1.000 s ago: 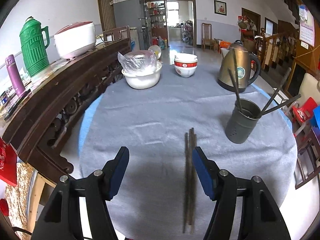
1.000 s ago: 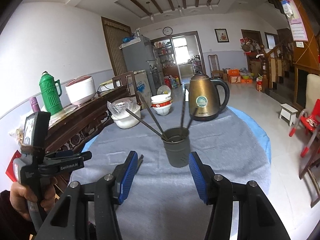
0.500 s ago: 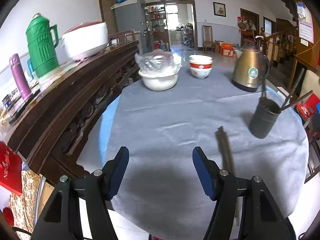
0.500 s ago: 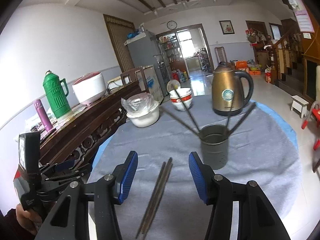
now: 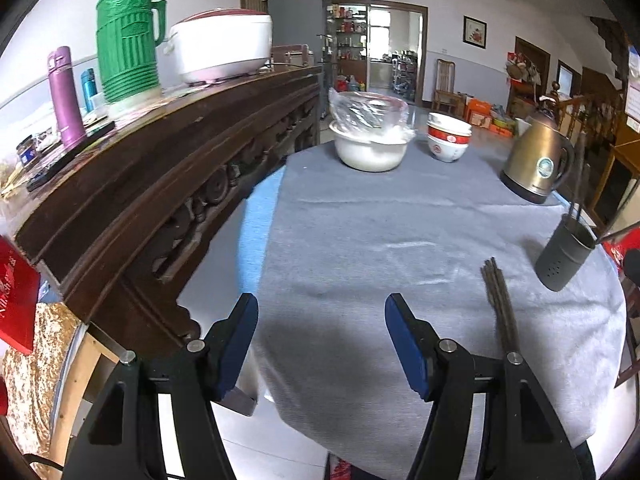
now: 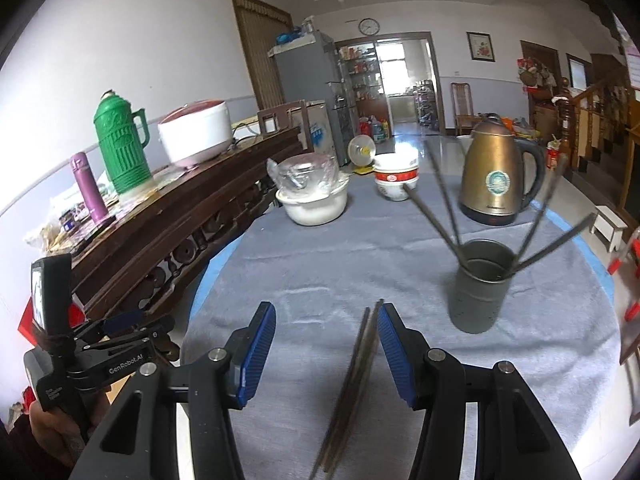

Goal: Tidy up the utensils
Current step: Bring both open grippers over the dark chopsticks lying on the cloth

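A bundle of dark chopsticks [image 6: 356, 384] lies flat on the grey tablecloth [image 6: 320, 264]. In the right wrist view it runs between my right gripper's [image 6: 326, 346] blue pads, close to the right pad [image 6: 394, 354], and nothing presses on it. That gripper stands open. The grey metal utensil holder [image 6: 478, 286] with several chopsticks leaning out stands farther right. In the left wrist view my left gripper [image 5: 318, 342] is open and empty over the table's left edge, with the chopsticks [image 5: 500, 306] to its right and the holder [image 5: 562, 256] beyond them.
A white basin with a plastic-wrapped bowl [image 6: 314, 196], stacked red-and-white bowls [image 6: 396, 180] and a bronze kettle [image 6: 496, 172] stand at the far side. A dark wooden sideboard [image 5: 160, 184] with a green thermos [image 5: 126, 36] and rice cooker runs along the left. A hand [image 6: 52, 428] holds the left gripper.
Both grippers have swung left across the table. The chopsticks moved from inside the left gripper's span to its right, and came between the right gripper's pads; the holder slid right in both views.
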{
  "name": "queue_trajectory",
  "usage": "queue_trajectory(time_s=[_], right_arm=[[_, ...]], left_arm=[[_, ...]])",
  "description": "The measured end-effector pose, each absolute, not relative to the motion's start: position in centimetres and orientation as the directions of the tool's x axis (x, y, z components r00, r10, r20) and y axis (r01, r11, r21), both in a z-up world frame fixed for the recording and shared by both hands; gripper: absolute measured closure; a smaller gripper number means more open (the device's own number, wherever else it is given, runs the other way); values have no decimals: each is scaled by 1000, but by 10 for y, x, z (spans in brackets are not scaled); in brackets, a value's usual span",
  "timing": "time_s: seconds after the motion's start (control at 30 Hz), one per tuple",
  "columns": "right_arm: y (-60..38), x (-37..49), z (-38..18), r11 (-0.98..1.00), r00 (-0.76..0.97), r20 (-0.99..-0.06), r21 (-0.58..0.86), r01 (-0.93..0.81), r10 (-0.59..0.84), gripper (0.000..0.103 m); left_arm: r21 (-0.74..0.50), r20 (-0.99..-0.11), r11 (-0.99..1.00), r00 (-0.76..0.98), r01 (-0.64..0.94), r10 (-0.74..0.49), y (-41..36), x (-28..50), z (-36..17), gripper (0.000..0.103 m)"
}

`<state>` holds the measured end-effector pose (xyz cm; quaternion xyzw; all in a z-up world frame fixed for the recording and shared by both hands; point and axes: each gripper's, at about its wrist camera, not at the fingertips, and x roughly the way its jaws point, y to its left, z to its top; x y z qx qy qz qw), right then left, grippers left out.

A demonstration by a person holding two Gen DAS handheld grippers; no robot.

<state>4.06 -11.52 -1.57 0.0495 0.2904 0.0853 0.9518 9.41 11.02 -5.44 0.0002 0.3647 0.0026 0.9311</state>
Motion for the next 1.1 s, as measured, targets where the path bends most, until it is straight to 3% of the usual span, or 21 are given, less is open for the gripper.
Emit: queue_trajectory(time_s=[0.47,1.1], right_arm=[[-113,76,-29,979,801,-565,149,-140,200,46],[-203,70,-63,967,781,-610,252,33,132,46]], left_arm=[[15,-666,997,745,69,-42,96,108,-34,36],[-50,-769,974,613,221,-179,-6,142,-59,36]])
